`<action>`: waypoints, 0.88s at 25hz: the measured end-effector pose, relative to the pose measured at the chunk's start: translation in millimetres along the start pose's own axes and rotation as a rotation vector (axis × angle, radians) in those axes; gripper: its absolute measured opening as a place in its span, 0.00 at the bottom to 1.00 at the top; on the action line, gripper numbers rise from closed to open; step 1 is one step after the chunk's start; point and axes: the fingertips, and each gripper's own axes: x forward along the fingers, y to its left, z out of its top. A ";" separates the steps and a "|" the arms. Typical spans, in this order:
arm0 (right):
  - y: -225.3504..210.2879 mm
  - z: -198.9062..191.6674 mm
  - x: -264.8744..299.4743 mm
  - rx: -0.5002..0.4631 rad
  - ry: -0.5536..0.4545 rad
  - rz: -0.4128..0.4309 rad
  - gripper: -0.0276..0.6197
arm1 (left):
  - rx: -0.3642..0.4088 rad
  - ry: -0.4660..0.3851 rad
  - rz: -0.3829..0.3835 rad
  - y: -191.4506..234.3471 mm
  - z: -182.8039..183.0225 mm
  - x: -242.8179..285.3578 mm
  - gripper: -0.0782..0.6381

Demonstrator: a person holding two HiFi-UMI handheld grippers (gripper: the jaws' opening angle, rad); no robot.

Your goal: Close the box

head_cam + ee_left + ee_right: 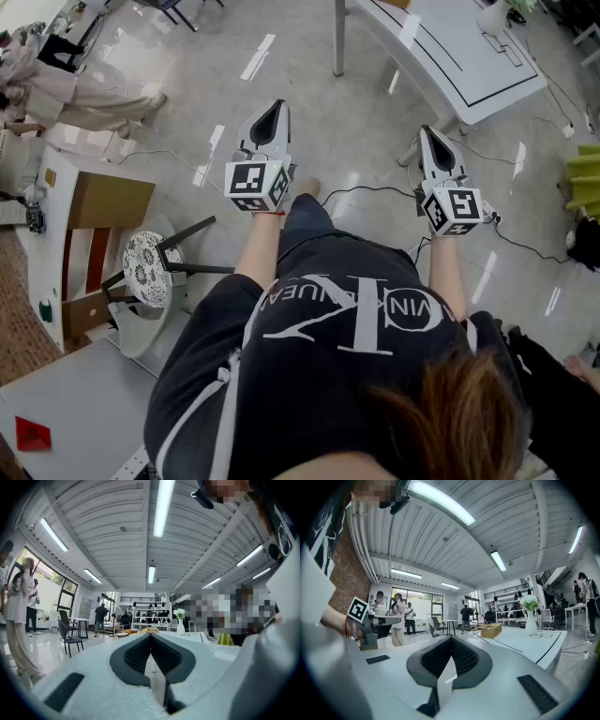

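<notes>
Glossy grey floor [187, 94] fills most of the head view, with black cables [375, 192] trailing across it at the middle right. A white desk [469, 75] stands at the upper right, and a stool [145, 267] with a patterned round seat stands at the left. A grey desk [66, 412] shows in the lower left corner with 1 small red thing [31, 434] on it.

A person in a black T-shirt [328, 375] holds both arms out forward over the floor. The left gripper [273, 114] has its jaws pressed together with nothing between them. The right gripper [432, 139] is likewise closed and empty, and the 2 are well apart from each other.

Which thing is the box I cannot tell. A brown-and-white piece of furniture [108, 202] stands at the left edge, away from both grippers.
</notes>
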 end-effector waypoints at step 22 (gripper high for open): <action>-8.9 -19.0 22.4 0.037 0.022 0.041 0.04 | 0.017 0.037 0.000 5.1 -12.1 19.8 0.12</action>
